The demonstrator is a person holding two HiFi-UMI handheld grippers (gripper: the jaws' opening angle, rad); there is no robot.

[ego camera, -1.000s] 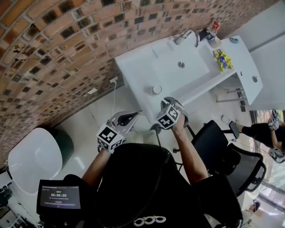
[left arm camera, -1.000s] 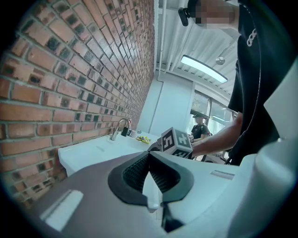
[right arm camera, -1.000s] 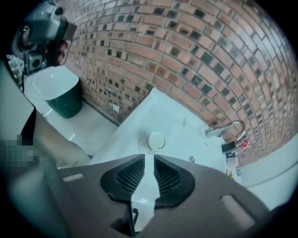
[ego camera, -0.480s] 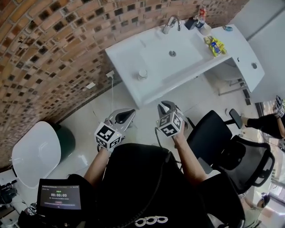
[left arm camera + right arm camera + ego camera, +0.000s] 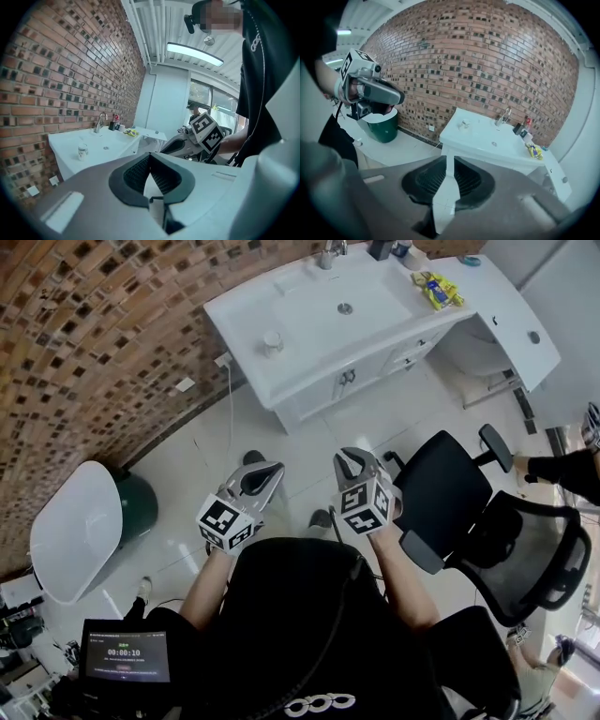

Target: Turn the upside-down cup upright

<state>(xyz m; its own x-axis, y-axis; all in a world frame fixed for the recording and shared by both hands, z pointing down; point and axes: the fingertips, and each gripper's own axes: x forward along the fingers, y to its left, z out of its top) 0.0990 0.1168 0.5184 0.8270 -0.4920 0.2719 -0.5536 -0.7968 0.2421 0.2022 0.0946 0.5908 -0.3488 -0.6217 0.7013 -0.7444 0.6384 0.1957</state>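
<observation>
on the counter (image 5: 234,320), cup (image 5: 273,341) sits well beyond the closed left hand-held gripper (image 5: 150,156).

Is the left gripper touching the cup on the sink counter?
Apart. The head view shows bare floor between the left gripper and the sink counter, where the cup stands.

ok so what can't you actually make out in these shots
- Cup on the sink counter: too small in every view to tell whether it stands upright or upside down.
- Tap and the bottles beside it: cut off by the head view's top edge.
- Yellow packet: print too small to read.
- Second person: mostly cut off by the head view's right edge.
</observation>
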